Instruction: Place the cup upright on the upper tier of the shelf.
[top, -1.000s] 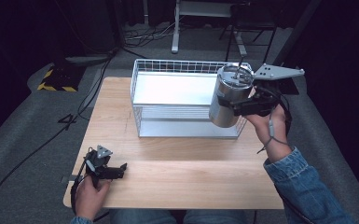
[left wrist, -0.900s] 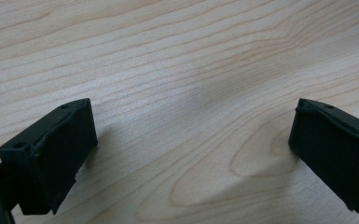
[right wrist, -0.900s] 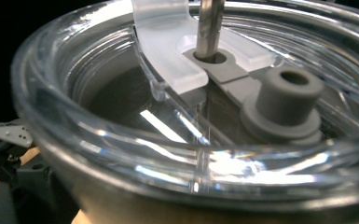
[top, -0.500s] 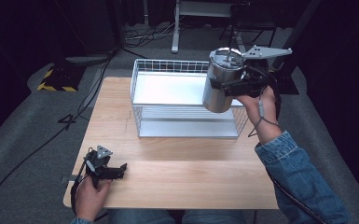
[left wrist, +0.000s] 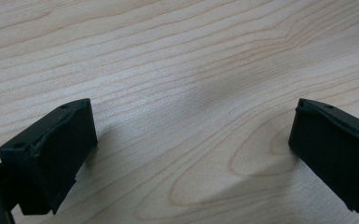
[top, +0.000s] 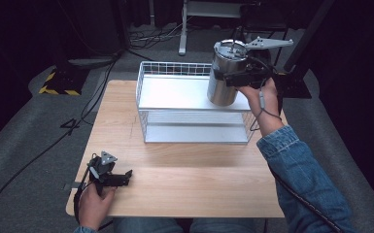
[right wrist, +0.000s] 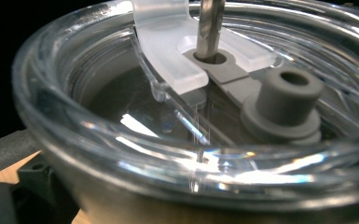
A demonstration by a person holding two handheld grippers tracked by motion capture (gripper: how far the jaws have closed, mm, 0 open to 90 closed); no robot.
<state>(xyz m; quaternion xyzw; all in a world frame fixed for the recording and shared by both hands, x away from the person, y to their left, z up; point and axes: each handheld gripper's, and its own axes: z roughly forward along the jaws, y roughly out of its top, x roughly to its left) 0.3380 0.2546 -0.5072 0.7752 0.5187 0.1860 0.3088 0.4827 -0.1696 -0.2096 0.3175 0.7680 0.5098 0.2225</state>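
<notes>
Aloft, right gripper (top: 230, 77) clamps steel tumbler (top: 226, 73).

A light wooden table (top: 194, 189) stands on a grey carpet floor (top: 24, 141). Black cables (top: 85, 104) run across the floor. A yellow and black striped block (top: 58, 83) lies at the left. A white desk frame (top: 184, 29) stands behind. The room is dark.
</notes>
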